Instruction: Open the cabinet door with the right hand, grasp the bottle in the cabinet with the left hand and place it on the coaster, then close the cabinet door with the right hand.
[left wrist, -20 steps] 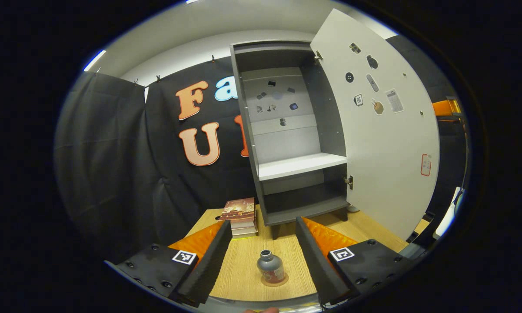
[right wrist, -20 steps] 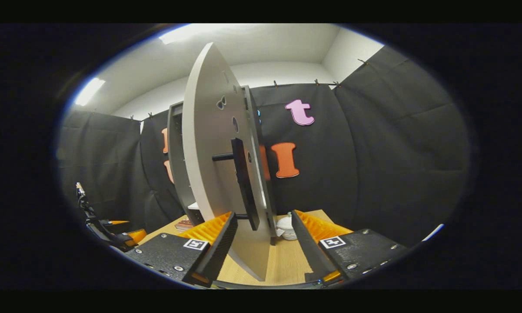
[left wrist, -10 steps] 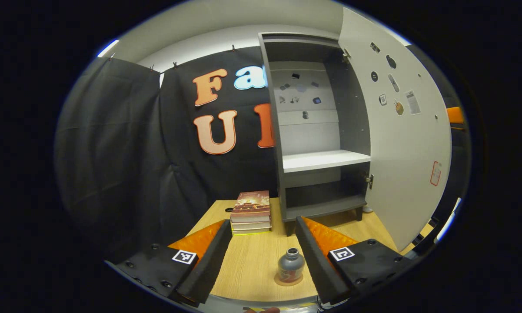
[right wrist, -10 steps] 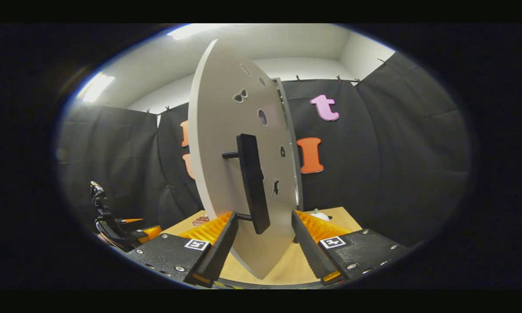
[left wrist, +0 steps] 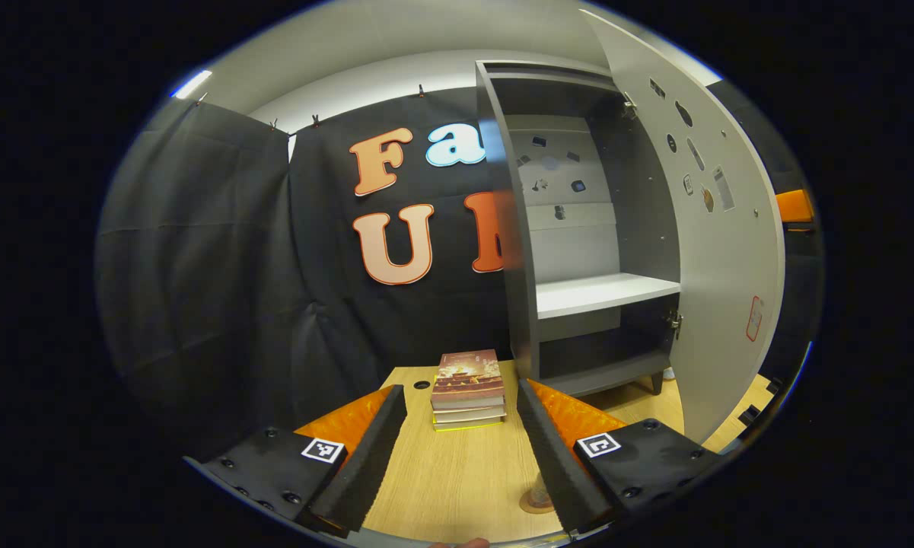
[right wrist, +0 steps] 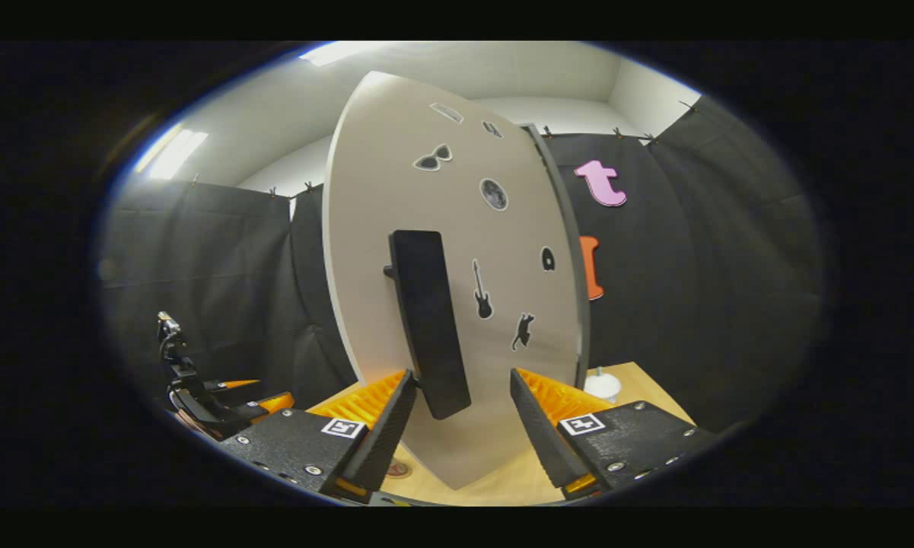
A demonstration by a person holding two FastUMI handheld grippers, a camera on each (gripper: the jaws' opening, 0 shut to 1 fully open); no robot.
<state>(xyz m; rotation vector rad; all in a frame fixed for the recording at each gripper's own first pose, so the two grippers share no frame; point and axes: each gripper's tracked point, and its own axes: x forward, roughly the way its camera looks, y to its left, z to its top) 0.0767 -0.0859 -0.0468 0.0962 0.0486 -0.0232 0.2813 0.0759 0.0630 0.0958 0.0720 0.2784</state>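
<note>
Hovering over the table, the left gripper has its fingers spread wide with nothing between them. Past them sits a stack of books, beside the cabinet. Cabinet is grey, stands on the table, door swung partly open at the right of the left gripper view; white shelf inside is bare, lower compartment dark. Coaster peeks out just left of the left gripper's right finger, low on the table; most of it is hidden by that finger, and whether the bottle stands on it cannot be told. In the right gripper view the door's outer face is close up, stickers on it, with the black bar handle standing off the door. Right gripper is spread too, fingers on either side of the handle's lower end, not pinching it; the left finger is just beside the handle, contact unclear. Small white object sits on the table past the door's hinge edge. Left gripper shows far off at the left of the right gripper view, by the booth wall.
</note>
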